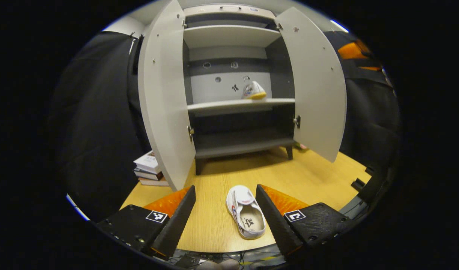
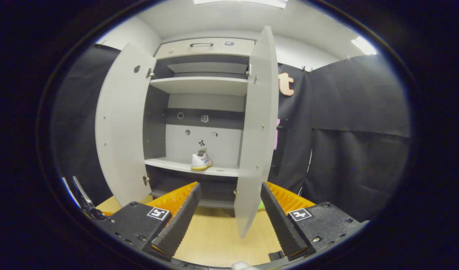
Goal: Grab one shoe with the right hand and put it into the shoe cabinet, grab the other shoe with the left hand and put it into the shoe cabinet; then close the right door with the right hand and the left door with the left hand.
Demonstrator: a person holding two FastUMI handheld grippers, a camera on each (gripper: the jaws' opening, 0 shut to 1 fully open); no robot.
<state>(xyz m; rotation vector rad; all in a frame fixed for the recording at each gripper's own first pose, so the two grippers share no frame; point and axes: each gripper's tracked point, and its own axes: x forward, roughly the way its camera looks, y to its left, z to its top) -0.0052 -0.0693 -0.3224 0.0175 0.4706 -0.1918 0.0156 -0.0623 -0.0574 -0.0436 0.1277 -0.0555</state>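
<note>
One shoe [image 1: 255, 90] already sits on the shoe cabinet's [image 1: 229, 35] middle shelf. The other shoe [image 1: 246, 212] lies on the floor in front, between the left gripper's [image 1: 225, 210] wide-apart fingers. The right gripper [image 2: 229, 210] is spread, empty. Both doors hang open.

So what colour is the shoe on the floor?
The shoe is white with red and blue trim, clearest in the left gripper view.

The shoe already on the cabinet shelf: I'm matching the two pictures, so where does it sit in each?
Left gripper view: shoe above centre, right end of the middle shelf.
Right gripper view: shoe just below centre, mid-shelf.
Shared landmark: the black mark on the back panel just above the shoe.
</note>
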